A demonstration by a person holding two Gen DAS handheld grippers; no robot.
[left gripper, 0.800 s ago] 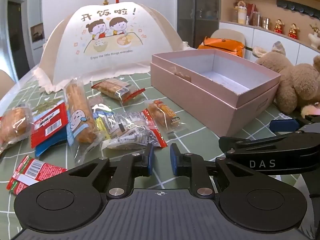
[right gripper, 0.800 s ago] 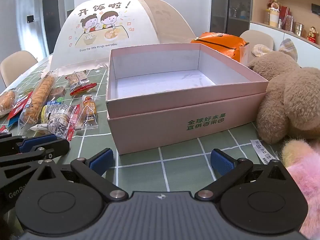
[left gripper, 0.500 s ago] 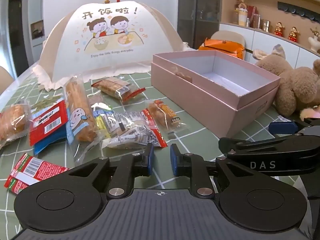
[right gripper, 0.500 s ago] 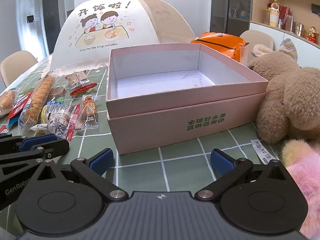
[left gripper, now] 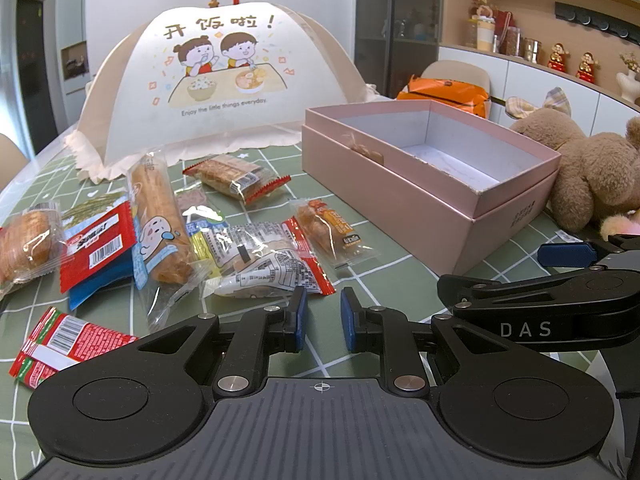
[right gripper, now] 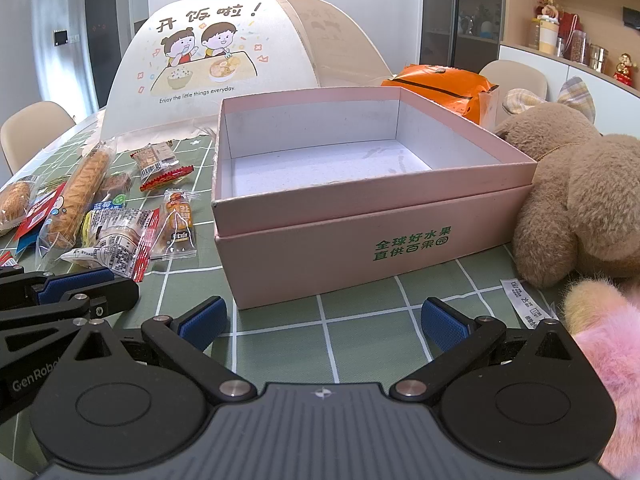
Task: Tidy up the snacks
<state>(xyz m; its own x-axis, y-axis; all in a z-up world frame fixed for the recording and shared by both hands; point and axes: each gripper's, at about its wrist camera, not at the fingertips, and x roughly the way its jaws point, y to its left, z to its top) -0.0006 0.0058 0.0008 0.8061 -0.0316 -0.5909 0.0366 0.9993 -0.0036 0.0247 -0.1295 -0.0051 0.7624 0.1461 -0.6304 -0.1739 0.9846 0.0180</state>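
Left gripper [left gripper: 322, 320] low over the table [left gripper: 384, 276], pads nearly together with a narrow gap, clamping nothing. Right gripper [right gripper: 323, 322] spread wide, nothing between its pads, just in front of the box [right gripper: 360, 208]. Box pink, open, resting in its upturned lid, nothing seen inside. Snacks strewn left of the box: orange packet [left gripper: 330, 232] nearest it, clear printed packet [left gripper: 264, 268] just ahead of the left gripper, long bread stick [left gripper: 158, 220] further left, red-edged cracker pack [left gripper: 236, 178] behind. Food cover [right gripper: 240, 64] behind the box, teddy [right gripper: 576, 196] touching its right side.
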